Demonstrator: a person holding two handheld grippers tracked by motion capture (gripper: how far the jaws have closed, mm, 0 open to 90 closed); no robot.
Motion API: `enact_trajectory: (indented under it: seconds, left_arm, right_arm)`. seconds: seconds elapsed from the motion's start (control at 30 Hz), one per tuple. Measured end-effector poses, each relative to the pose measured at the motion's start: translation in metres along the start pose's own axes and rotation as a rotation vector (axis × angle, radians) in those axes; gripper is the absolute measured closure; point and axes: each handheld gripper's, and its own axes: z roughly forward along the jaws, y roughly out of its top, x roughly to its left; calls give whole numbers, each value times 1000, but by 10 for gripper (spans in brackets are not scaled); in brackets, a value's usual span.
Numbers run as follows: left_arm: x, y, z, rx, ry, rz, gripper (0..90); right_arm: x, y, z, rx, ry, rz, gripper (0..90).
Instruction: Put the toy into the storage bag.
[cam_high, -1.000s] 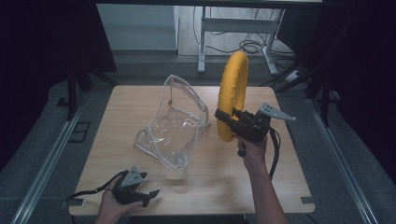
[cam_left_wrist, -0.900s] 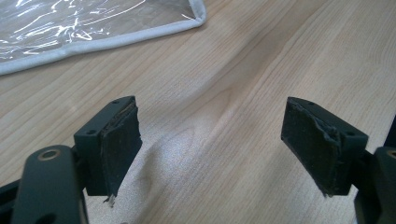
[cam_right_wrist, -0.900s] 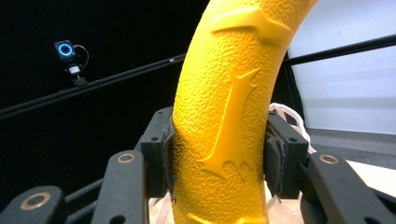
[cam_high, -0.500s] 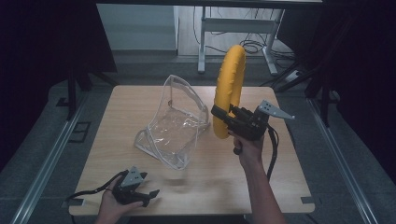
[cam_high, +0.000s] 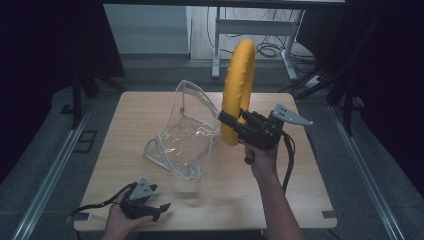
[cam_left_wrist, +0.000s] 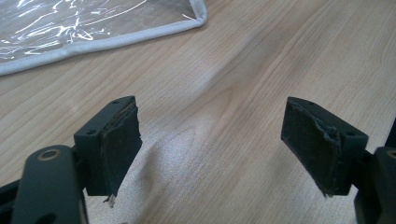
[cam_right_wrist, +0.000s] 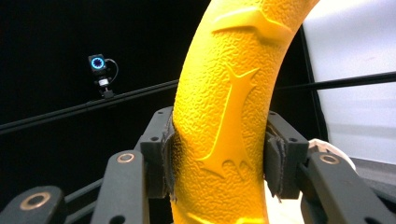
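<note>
Yellow textured banana-shaped toy clamped near its lower end in the right gripper, held upright, well above the light wooden desk. Right gripper view: both black pads pressed hard into the toy's sides, raised fin-like ridges running up its pebbled skin. Just left of the toy in the high view, a clear plastic pouch with pale piping, standing open and crumpled on the desk. Left gripper low at the desk's near-left corner, jaws wide apart with nothing between. Left gripper view: bare wood grain between the pads, pouch corner up top left.
</note>
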Motion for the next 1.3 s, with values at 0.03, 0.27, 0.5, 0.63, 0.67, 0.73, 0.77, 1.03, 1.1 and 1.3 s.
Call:
enact_trajectory:
  seconds: [0.03, 0.27, 0.5, 0.63, 0.67, 0.73, 0.77, 1.03, 1.1, 1.3]
  left_arm:
    - [0, 0, 0, 0, 0, 0, 197]
    - [0, 0, 0, 5, 1, 5, 197]
    - [0, 0, -1, 3, 1, 5, 196]
    - [0, 0, -1, 3, 0, 6, 196]
    - [0, 0, -1, 2, -1, 6, 196]
    - [0, 0, -1, -1, -1, 0, 196]
    - [0, 0, -1, -1, -1, 0, 196]
    - [0, 0, -1, -1, 1, 1, 197]
    - [0, 0, -1, -1, 0, 1, 196]
    - [0, 0, -2, -5, 0, -2, 196]
  right_arm:
    - [1, 1, 1, -1, 2, -4, 514]
    - [8, 6, 9, -10, 18, -18, 514]
    - [14, 9, 16, -17, 38, -26, 513]
    - [19, 11, 21, -18, 57, -36, 513]
    - [20, 11, 22, -21, 61, -40, 513]
    - [24, 11, 24, -18, 71, -41, 513]
    - [25, 11, 25, -18, 75, -43, 513]
    - [31, 9, 34, -18, 99, -48, 513]
    - [32, 10, 36, -19, 101, -52, 513]
    - [38, 12, 40, -23, 114, -61, 513]
